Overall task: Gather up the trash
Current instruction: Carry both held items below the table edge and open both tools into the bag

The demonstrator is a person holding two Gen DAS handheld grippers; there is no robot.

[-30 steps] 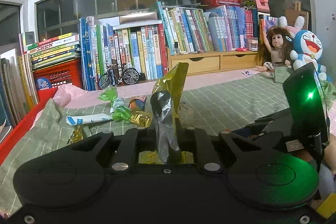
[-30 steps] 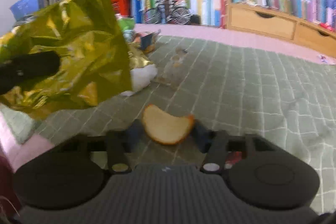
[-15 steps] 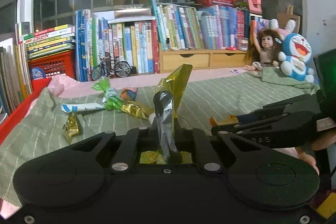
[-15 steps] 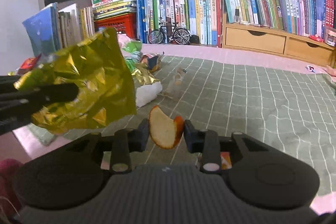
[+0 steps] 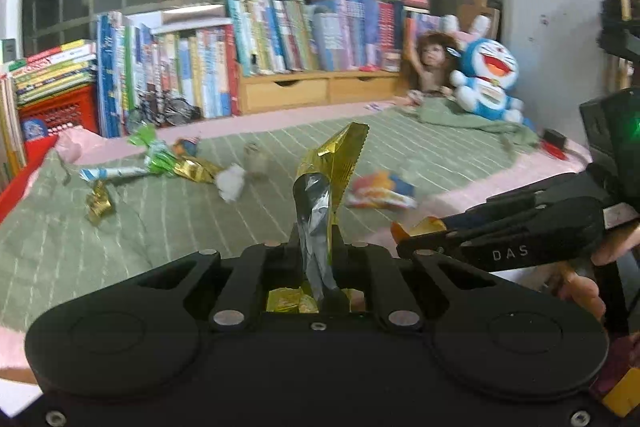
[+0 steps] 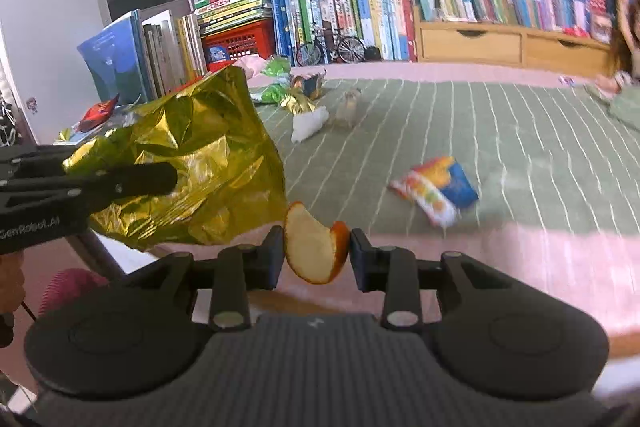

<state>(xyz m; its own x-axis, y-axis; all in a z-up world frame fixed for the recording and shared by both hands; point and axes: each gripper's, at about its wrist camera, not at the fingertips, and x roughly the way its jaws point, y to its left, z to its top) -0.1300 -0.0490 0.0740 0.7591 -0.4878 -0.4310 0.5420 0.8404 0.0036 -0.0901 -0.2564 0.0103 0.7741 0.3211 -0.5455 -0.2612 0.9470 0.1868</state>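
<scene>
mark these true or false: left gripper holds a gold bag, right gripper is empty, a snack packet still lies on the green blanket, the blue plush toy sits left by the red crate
1. The left gripper is shut on a gold bag. True.
2. The right gripper is empty. False: it grips an orange peel.
3. A snack packet lies on the green blanket. True.
4. The blue plush toy sits by the red crate. False: it sits at the far right beside the doll.

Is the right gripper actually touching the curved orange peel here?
Touching. The right wrist view shows the right gripper with a finger pressed against each side of the curved orange peel, lifted off the bed.
</scene>
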